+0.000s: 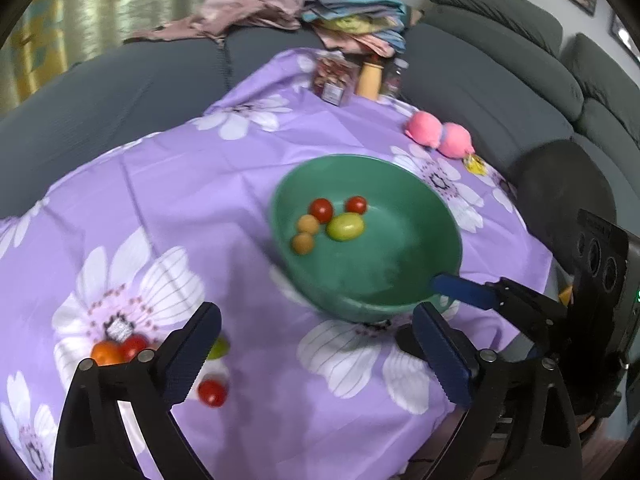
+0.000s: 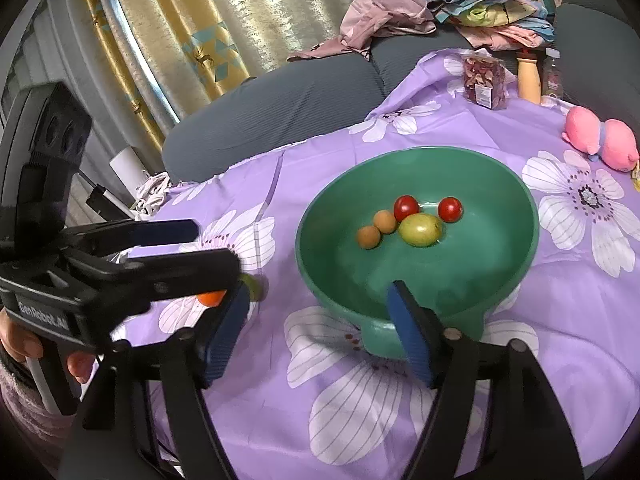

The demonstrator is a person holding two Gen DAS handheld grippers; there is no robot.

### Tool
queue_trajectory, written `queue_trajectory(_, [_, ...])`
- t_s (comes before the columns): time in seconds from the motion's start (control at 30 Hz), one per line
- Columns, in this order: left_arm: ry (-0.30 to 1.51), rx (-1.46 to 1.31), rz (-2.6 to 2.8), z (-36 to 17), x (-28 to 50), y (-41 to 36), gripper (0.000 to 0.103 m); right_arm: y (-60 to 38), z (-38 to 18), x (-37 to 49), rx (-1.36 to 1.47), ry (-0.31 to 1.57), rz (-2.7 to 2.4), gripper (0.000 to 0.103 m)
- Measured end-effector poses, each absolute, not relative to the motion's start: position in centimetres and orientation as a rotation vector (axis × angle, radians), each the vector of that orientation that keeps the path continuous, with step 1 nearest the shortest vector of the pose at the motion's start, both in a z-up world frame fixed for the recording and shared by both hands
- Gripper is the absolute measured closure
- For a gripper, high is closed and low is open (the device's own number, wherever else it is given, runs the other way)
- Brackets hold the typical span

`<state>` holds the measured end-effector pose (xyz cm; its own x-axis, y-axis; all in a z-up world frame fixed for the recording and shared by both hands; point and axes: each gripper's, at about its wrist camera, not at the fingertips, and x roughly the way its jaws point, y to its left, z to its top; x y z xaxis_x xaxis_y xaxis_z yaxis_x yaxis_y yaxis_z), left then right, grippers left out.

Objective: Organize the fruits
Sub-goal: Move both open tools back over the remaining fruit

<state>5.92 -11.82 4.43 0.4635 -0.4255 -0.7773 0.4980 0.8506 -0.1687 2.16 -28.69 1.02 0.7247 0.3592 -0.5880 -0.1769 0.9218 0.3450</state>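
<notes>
Both empty, the left hand-held gripper (image 1: 316, 356) and right hand-held gripper (image 2: 320, 332) gape wide, probably having dropped fruit into the green bowl (image 2: 520, 200), while loose tomatoes (image 1: 212, 393) wait on the worktop (image 1: 200, 184).

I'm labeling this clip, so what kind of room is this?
Probably a home living room: a grey sofa wraps around the table, patterned curtains hang behind, and folded laundry sits on the sofa.
</notes>
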Motion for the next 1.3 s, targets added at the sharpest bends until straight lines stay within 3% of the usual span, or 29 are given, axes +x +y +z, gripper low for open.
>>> queue_trajectory(0.83, [1.009,-0.117,-0.397,0.9,2.7,-0.9,0.005,-22.2,1.2,-0.2,0.134,0.768,0.412,0.023])
queue_trajectory(1.3, [1.049,-0.153,-0.404,-0.6,1.7,1.0,0.005,-18.9,0.5,-0.2,0.074,0.817,0.456,0.023])
